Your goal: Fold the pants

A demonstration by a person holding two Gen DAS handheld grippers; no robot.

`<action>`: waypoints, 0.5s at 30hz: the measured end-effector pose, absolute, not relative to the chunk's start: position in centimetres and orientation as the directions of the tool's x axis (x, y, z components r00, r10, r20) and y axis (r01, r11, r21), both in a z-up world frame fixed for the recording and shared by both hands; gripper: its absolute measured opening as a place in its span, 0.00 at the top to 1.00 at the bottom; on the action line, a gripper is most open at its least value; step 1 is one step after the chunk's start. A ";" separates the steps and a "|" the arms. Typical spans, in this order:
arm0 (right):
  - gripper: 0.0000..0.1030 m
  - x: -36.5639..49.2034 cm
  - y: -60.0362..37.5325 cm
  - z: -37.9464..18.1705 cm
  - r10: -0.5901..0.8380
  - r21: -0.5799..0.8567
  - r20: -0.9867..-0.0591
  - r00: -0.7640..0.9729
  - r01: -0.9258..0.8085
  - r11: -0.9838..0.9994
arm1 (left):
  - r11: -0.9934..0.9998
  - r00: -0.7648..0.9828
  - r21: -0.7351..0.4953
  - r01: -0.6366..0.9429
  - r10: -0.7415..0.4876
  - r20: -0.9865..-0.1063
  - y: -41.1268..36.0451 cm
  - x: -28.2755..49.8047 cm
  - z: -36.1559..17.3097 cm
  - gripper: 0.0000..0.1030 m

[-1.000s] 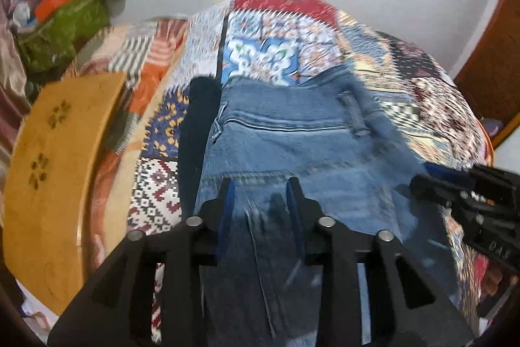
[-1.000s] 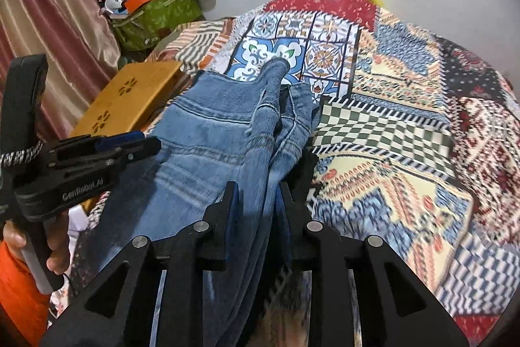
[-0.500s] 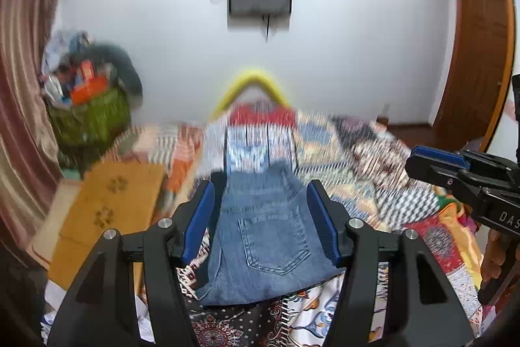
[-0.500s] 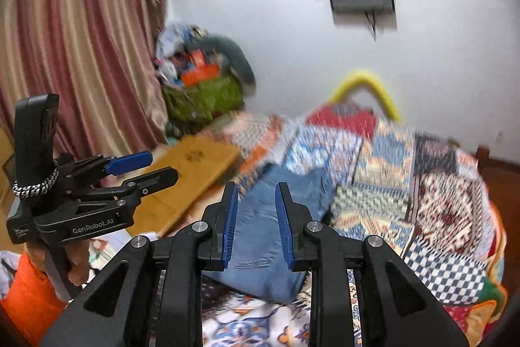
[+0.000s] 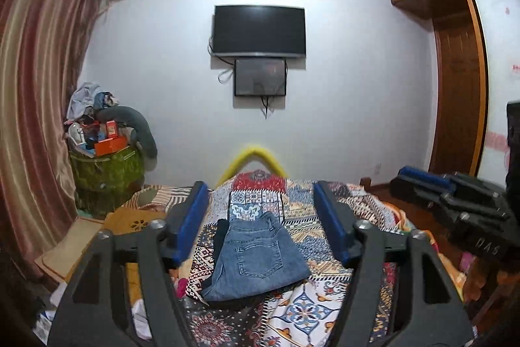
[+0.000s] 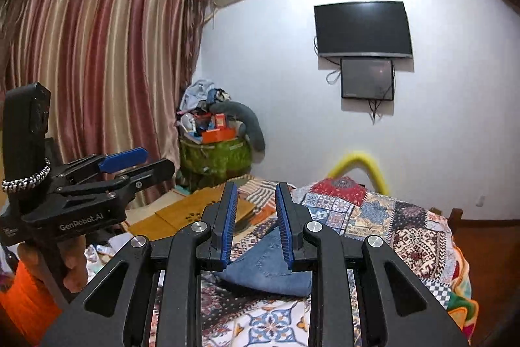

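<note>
- The folded pants (image 5: pixel 256 256) lie flat on the patchwork bedspread (image 5: pixel 328 236), back pocket up, beside a dark garment (image 5: pixel 221 236).
- The left gripper (image 5: pixel 260 217) hangs above and short of them, jaws spread wide and just been opening, nothing between them.
- The right gripper (image 6: pixel 256 223) (jaws a narrow gap apart, just been opening slightly) holds nothing; the pants (image 6: pixel 269 269) lie on the bed beyond its fingertips.

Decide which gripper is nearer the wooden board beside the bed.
Left. The left gripper hovers on the wooden board's side of the bed; the right gripper is further right, facing the folded jeans.
</note>
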State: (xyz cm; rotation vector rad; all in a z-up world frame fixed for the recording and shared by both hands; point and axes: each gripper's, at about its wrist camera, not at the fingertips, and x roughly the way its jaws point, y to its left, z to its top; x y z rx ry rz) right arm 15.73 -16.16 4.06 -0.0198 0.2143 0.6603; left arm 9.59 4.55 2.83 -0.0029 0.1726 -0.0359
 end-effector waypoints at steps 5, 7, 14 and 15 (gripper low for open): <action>0.29 15.2 -16.2 3.5 0.587 0.068 -0.184 0.789 -0.585 0.808 | 0.999 0.991 -0.047 0.010 -0.016 -0.134 5.1 7.5 2.5 0.00; 0.14 15.1 -16.2 3.5 0.573 0.074 -0.180 0.799 -0.570 0.818 | 0.999 0.990 -0.045 0.001 -0.008 -0.142 5.2 7.3 2.4 0.00; 0.00 14.0 -16.5 3.5 0.529 0.074 -0.153 0.835 -0.524 0.848 | 1.000 0.989 -0.020 -0.019 0.016 -0.148 5.0 6.6 1.6 0.00; 0.00 14.0 -16.4 3.6 0.525 0.067 -0.155 0.837 -0.522 0.850 | 1.000 0.989 -0.015 -0.018 0.015 -0.149 4.9 6.6 1.5 0.00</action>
